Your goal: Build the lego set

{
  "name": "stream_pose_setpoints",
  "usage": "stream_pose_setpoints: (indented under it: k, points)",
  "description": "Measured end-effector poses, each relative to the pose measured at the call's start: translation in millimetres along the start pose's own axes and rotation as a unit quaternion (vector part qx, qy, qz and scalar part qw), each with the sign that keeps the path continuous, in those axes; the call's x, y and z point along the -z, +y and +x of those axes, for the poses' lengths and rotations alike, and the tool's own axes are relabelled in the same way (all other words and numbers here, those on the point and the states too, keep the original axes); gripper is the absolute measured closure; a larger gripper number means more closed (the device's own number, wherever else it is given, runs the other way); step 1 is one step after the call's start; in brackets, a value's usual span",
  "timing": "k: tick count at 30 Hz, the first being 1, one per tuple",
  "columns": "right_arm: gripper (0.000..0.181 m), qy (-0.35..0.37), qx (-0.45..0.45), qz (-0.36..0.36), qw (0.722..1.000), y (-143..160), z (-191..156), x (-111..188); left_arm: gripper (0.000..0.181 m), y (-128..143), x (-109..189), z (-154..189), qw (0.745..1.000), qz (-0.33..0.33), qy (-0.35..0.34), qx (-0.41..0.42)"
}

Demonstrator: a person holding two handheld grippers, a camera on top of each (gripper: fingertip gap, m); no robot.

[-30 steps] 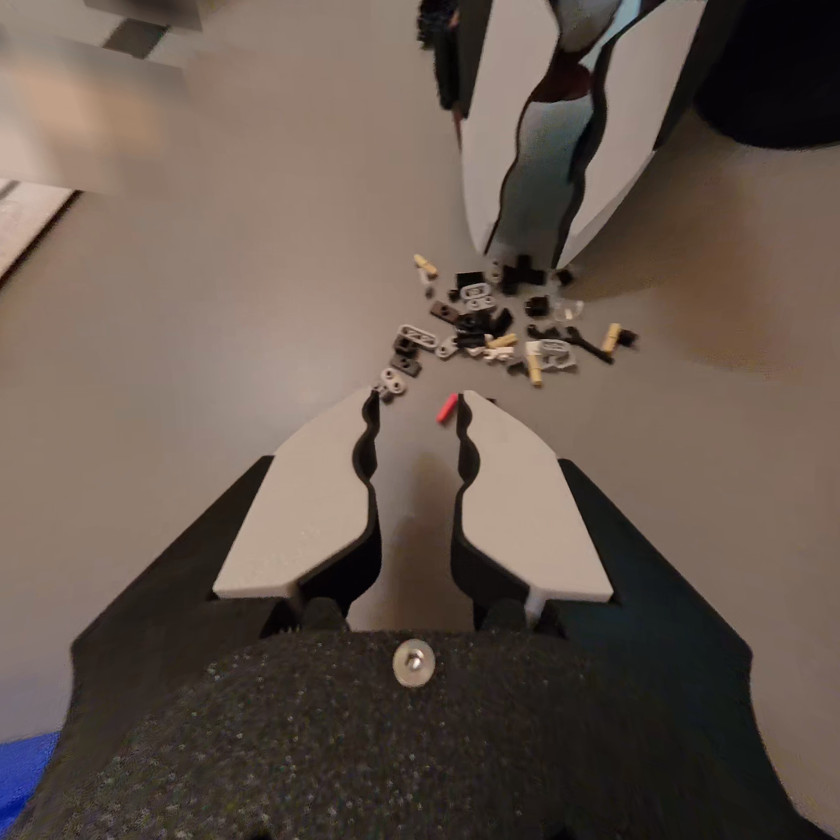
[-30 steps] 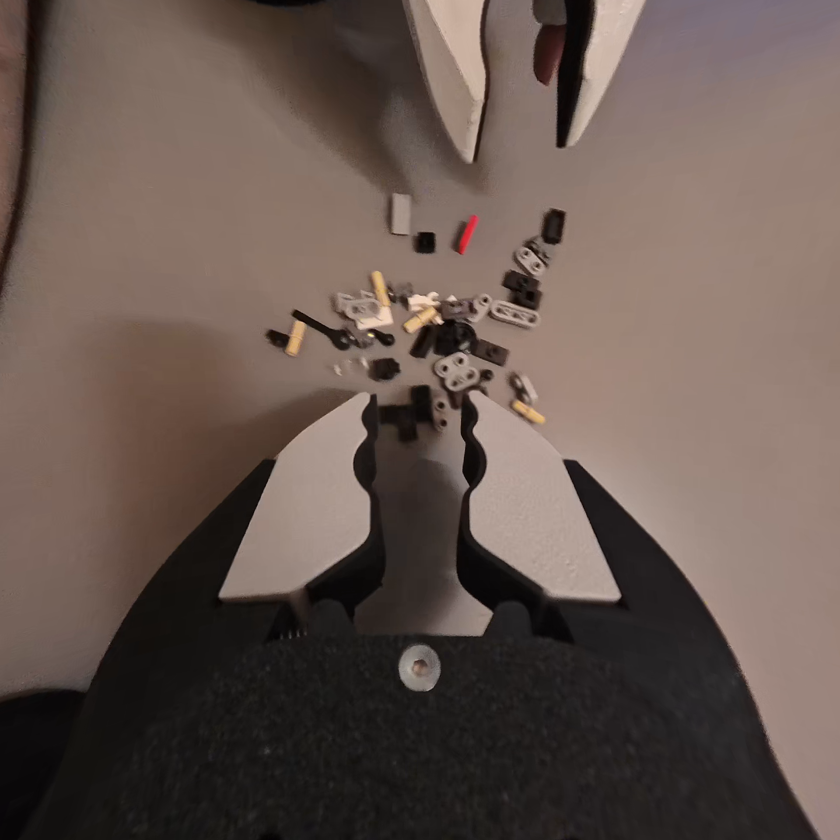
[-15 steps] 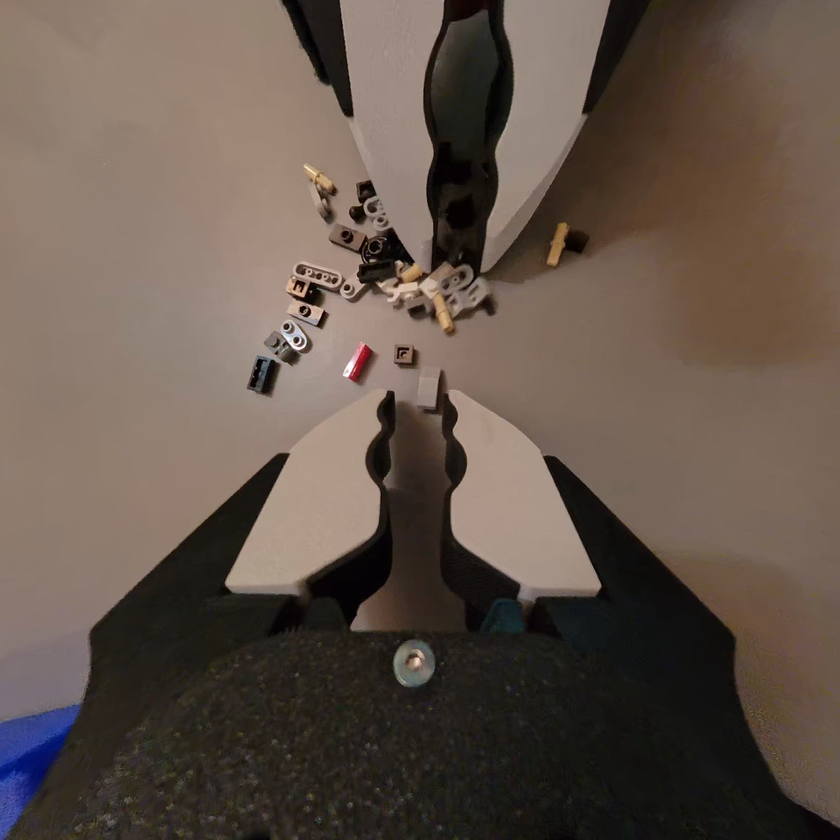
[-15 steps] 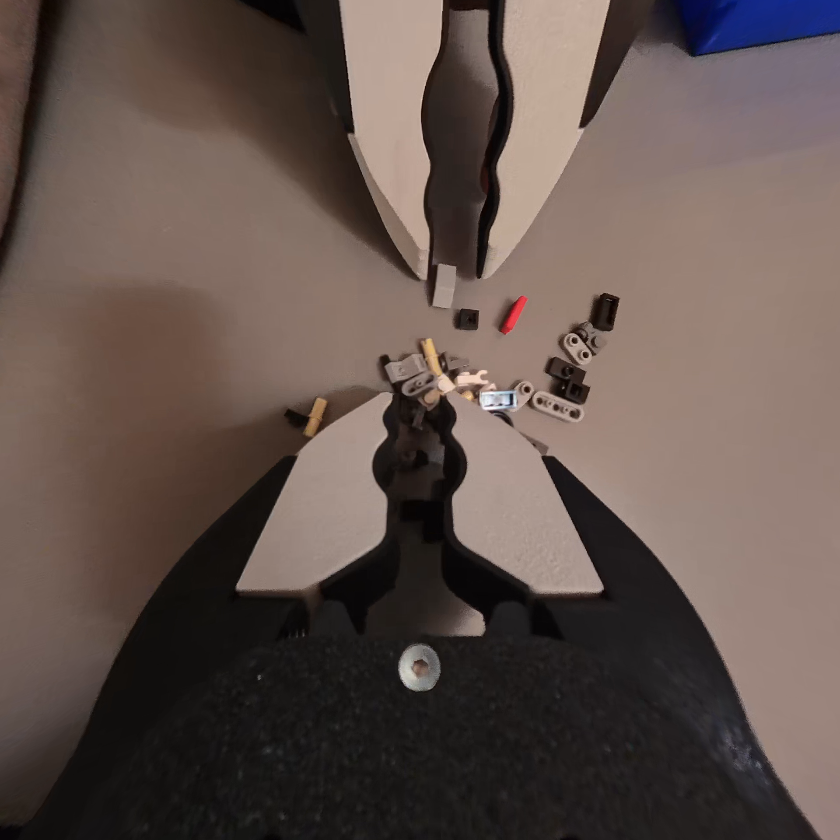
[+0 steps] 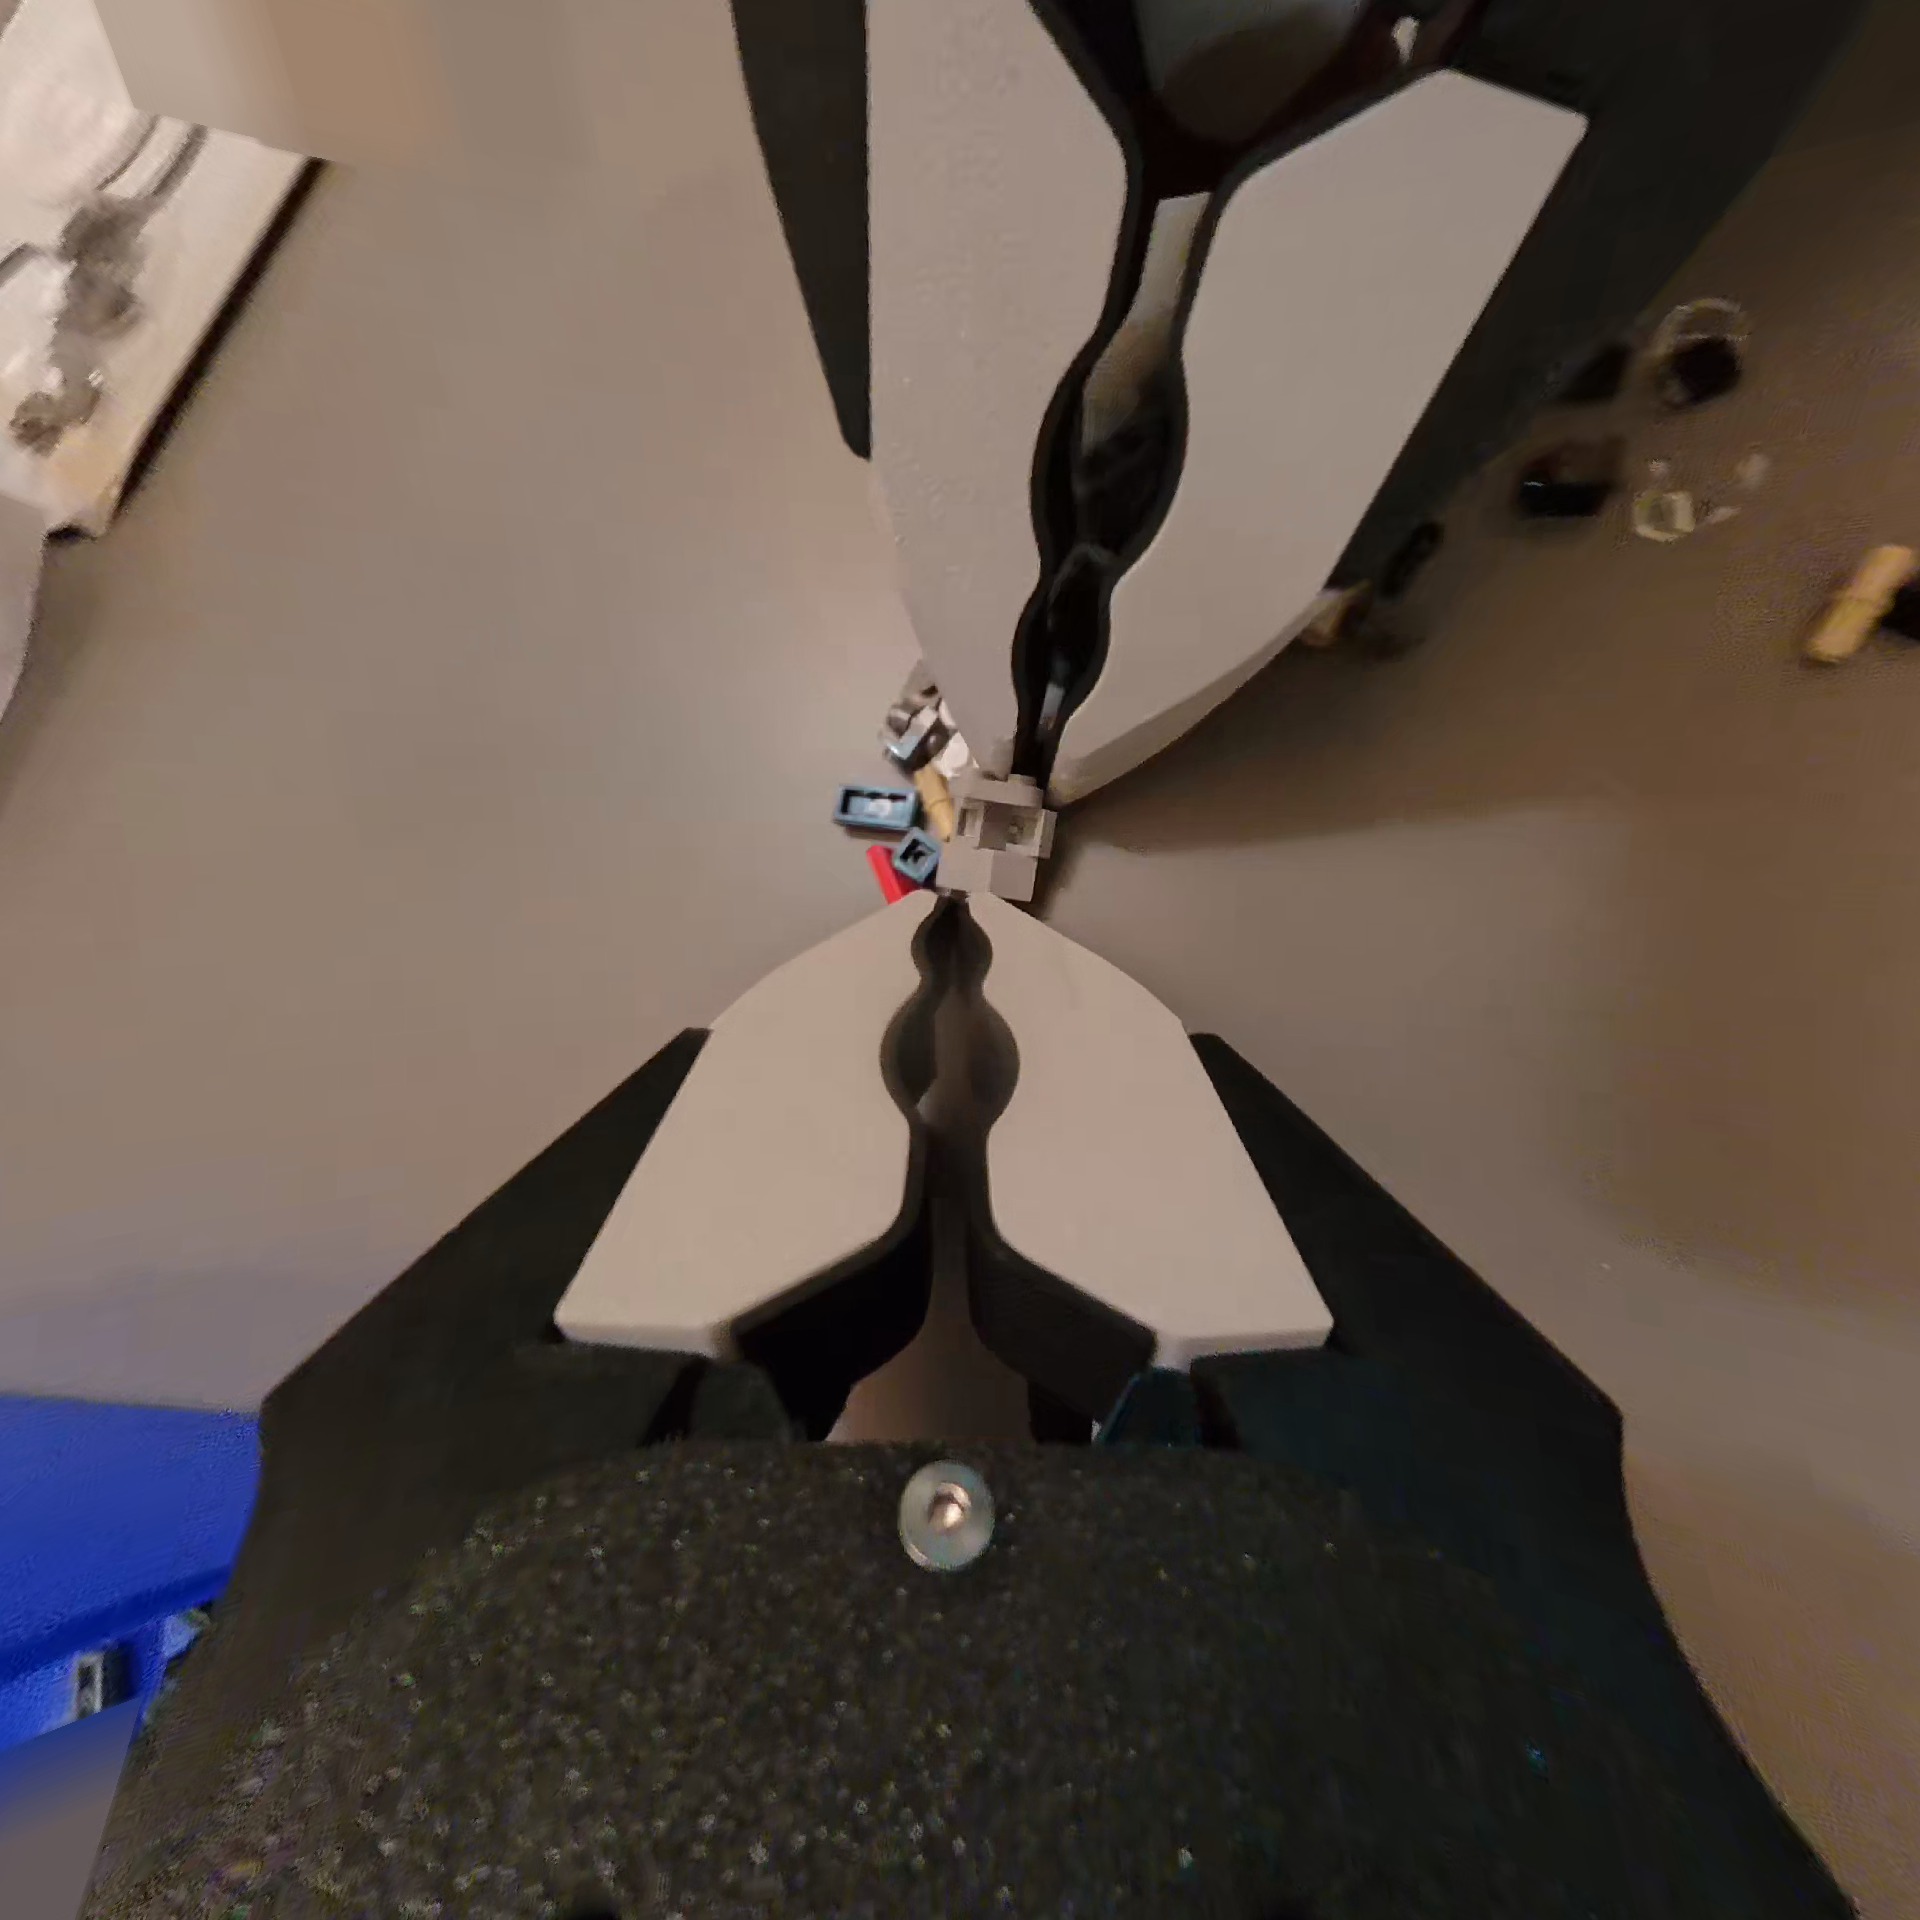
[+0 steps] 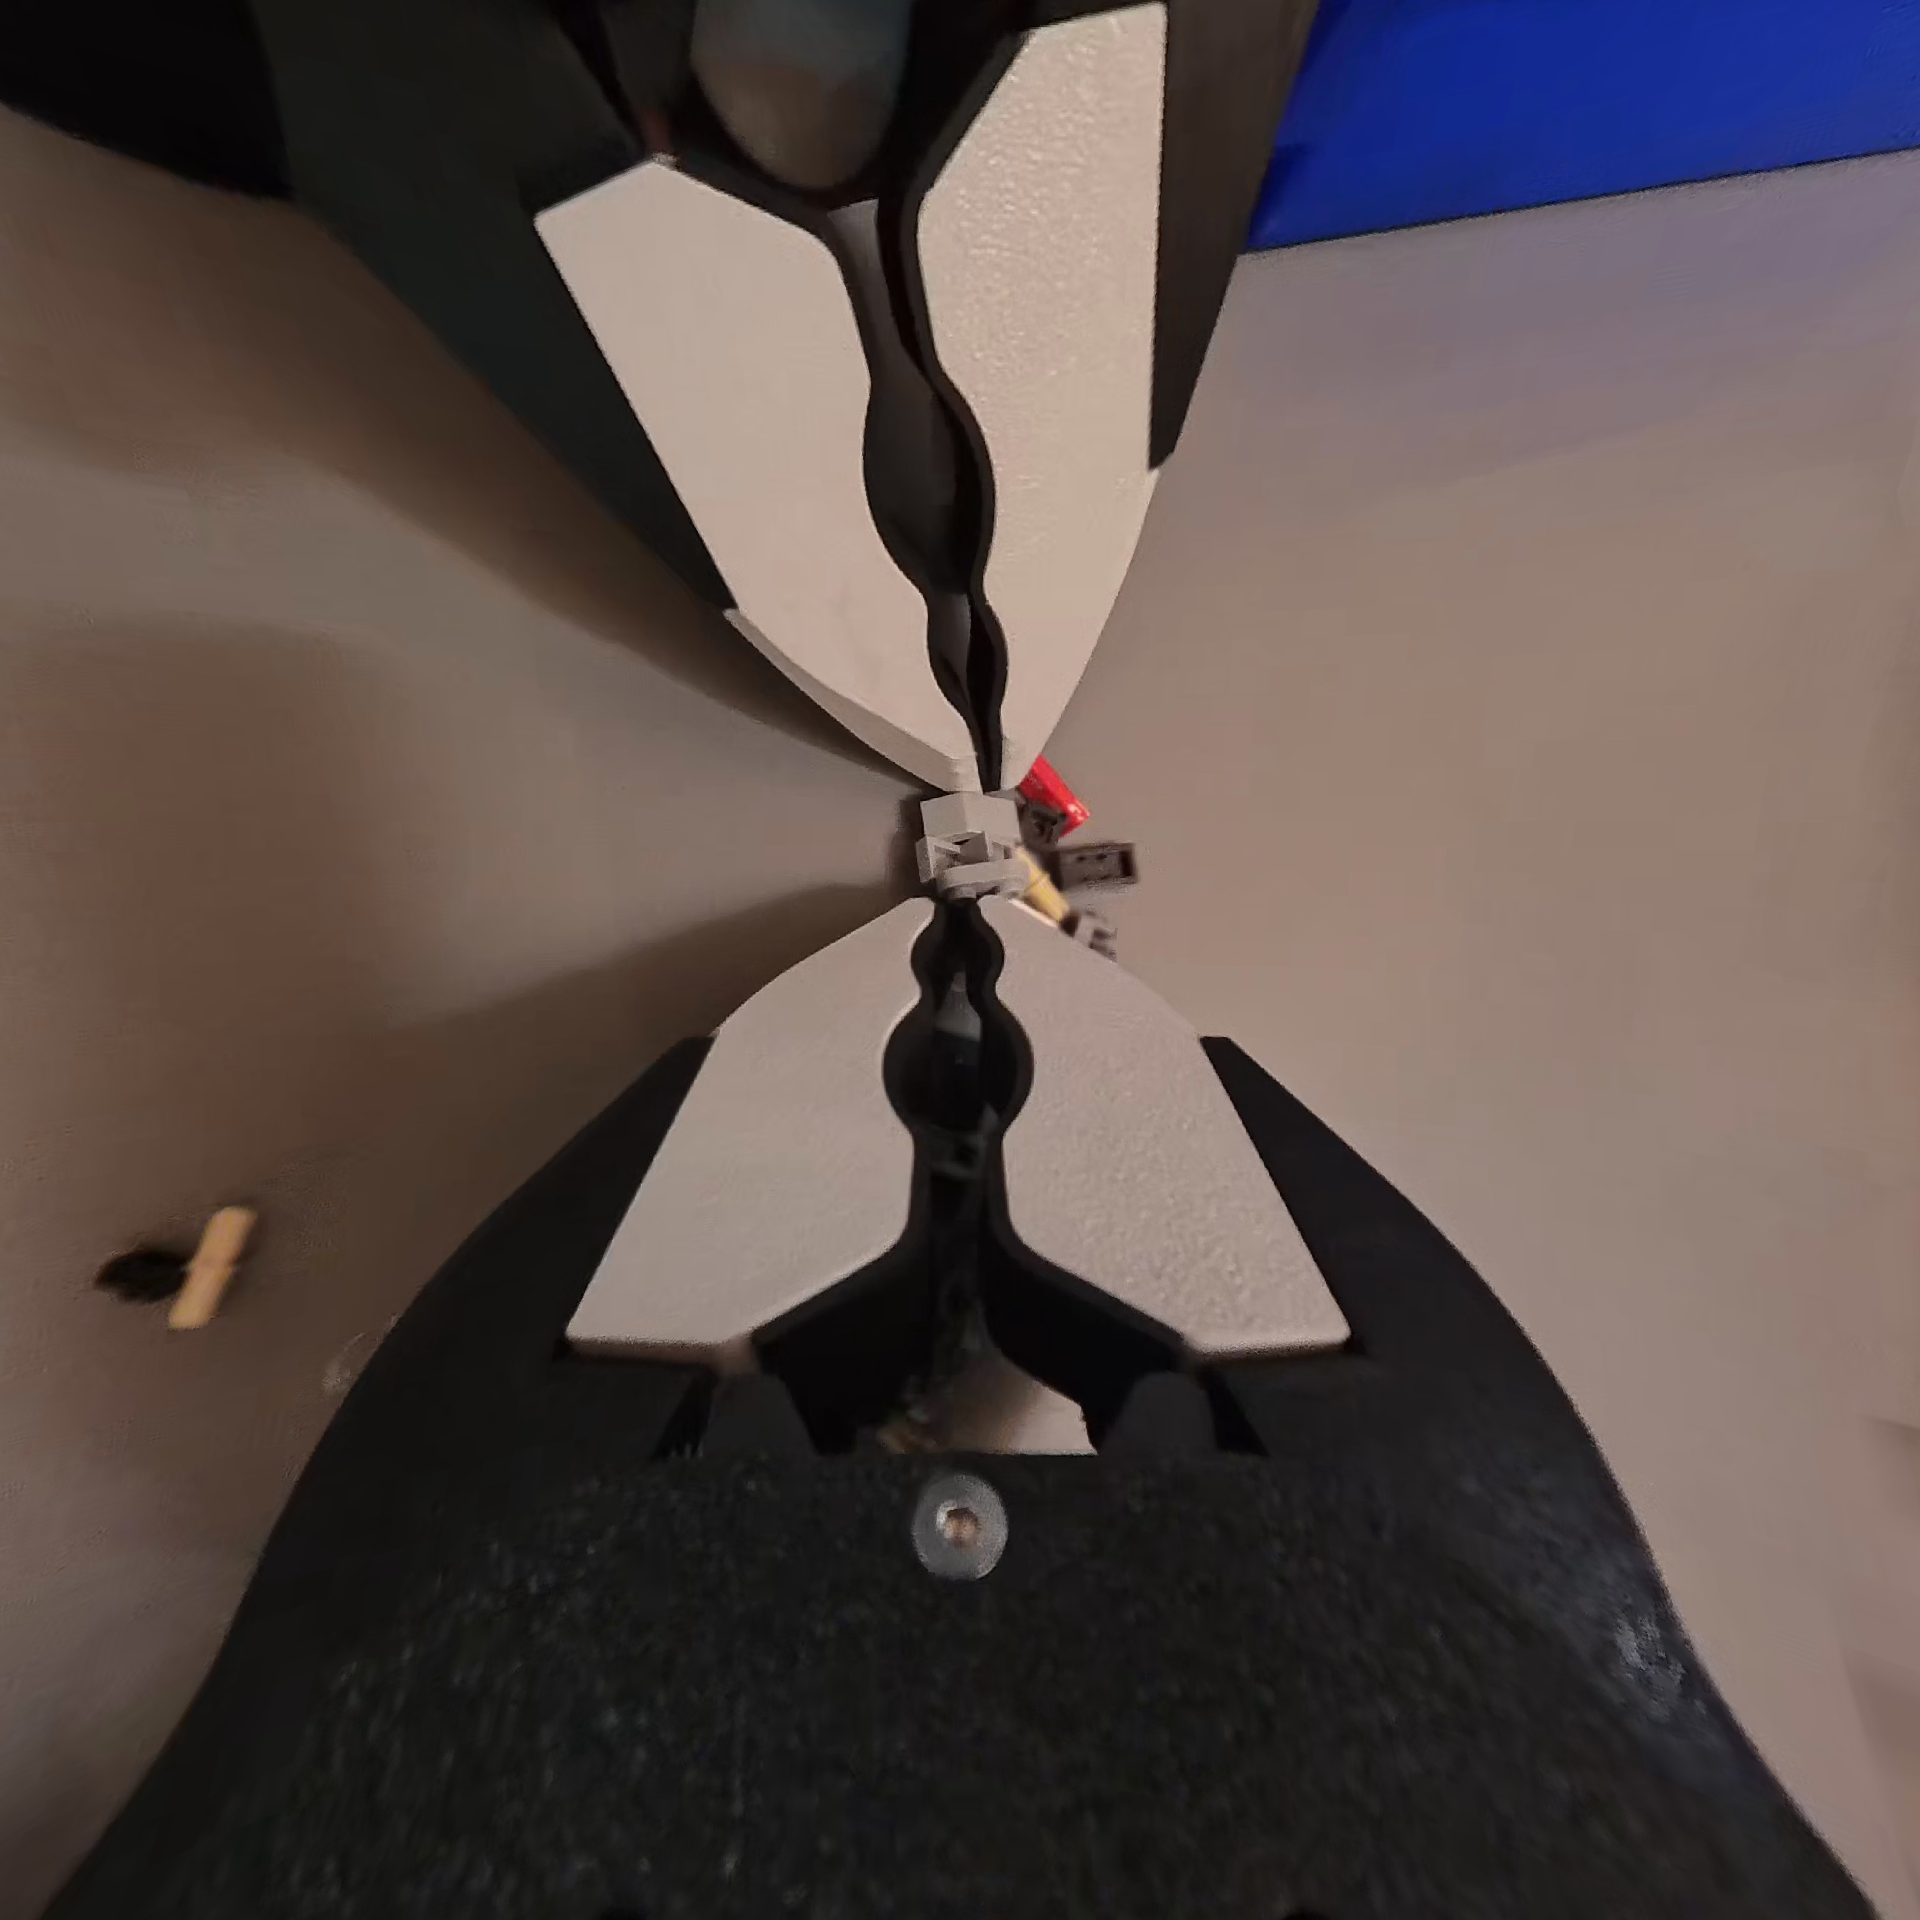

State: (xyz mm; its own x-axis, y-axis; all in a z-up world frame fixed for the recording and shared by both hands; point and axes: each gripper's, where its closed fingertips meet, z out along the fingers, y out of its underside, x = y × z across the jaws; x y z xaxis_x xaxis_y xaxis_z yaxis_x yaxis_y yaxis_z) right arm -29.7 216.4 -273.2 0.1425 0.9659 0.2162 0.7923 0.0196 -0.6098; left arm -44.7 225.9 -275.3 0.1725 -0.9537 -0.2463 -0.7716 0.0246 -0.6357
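- The left gripper (image 5: 954, 906) and the right gripper (image 6: 966, 902) are meeting tip to tip over the grey table (image 5: 468, 727), each pinched nearly shut on a small light grey piece
- The two grey pieces (image 5: 995, 840) are sitting between the opposing tips, seemingly being pressed into one joined block; the right wrist view is showing the same pair (image 6: 964, 844) stacked one against the other
- Whether the studs are fully seating is hard to tell, since blur is softening the seam
- Risk, as I judge it: both grips are lying at the very ends of the tips, so a slightly skewed push is likely to pop a piece out sideways
- A dropped piece would be falling among the loose parts just beside the join, making it harder to find again
- Pressing off-axis could also be leaving the pieces only half mated
- Count near the join: one red piece (image 5: 885, 871), one dark blue-grey plate (image 5: 875, 806), one small dark tile (image 5: 916, 854), one tan pin (image 5: 940, 812) peeping out
- Farther off: one tan pin (image 5: 1860, 619) with a few blurred dark and clear bits, uncountable
- Two grippers, one blue bin (image 6: 1579, 104), one sheet (image 5: 114, 312) at the table edge
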Motion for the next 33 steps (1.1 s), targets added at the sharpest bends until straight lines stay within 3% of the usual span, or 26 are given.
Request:
stream_pose_setpoints:
  k: [8,12,16,20,28,33]
  points:
    - [0.181,0.055,-0.016,0.019,0.998,-14.1,40.4,-14.6,0.175,2.7,12.1,-41.7,0.991,0.028,-0.077,0.102]
    - [0.166,0.057,-0.035,0.05,0.997,-21.7,47.3,-2.3,0.17,0.6,15.0,-36.6,0.99,0.042,-0.065,0.114]
    - [0.147,0.024,-0.067,0.057,0.996,-10.6,39.8,24.9,0.158,2.9,8.5,-26.2,0.993,0.028,-0.04,0.11]
    - [0.144,0.009,-0.092,0.045,0.995,13.3,26.7,49.4,0.148,6.5,0.0,-28.1,0.993,0.009,-0.04,0.108]
    - [0.144,0.021,-0.113,0.038,0.993,41.7,-2.6,74.4,0.176,11.2,-4.7,-63.0,0.983,-0.011,-0.131,0.126]
    - [0.142,0.058,-0.144,0.076,0.985,47.1,-8.8,95.1,0.147,-4.6,9.1,-58.3,0.978,0.036,-0.135,0.157]
